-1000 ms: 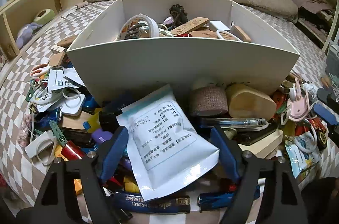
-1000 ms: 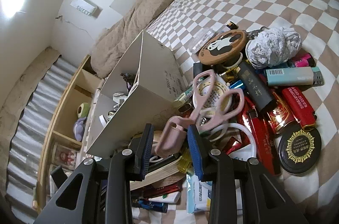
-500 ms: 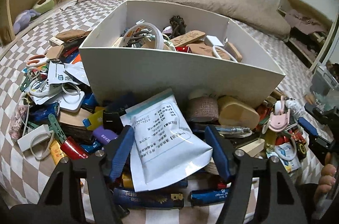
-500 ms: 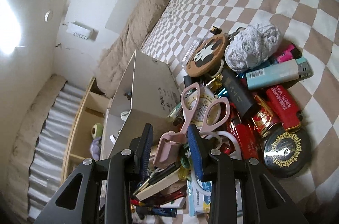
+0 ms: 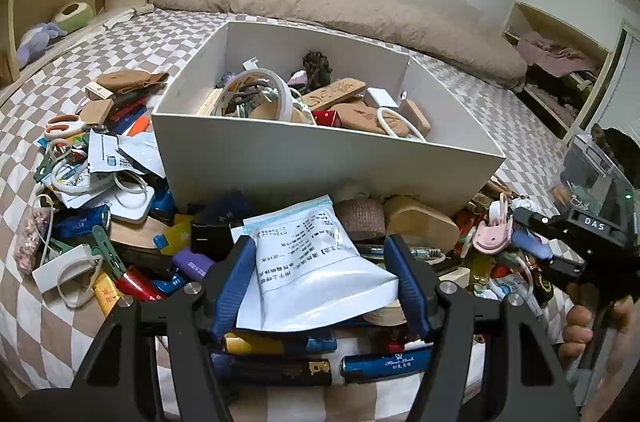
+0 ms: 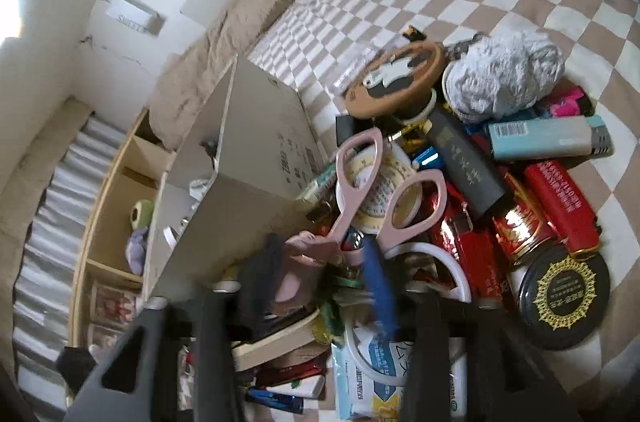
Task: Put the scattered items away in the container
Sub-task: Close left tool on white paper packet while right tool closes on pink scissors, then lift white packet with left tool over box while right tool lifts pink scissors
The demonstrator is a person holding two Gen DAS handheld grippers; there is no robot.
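Pouch of white foil sits bowed between the blue pads of my left gripper, whose jaws are closing on it, pinched at the sides so that it lifts clear of the pile just in front of the white box. My right gripper is opening around the sheathed blades of the pink scissors, which lie in the heap at the box's right corner; whether its pads touch them I cannot tell through the blur. Inside the box lie tape rings, wooden combs, a white charger and a dark hair tie.
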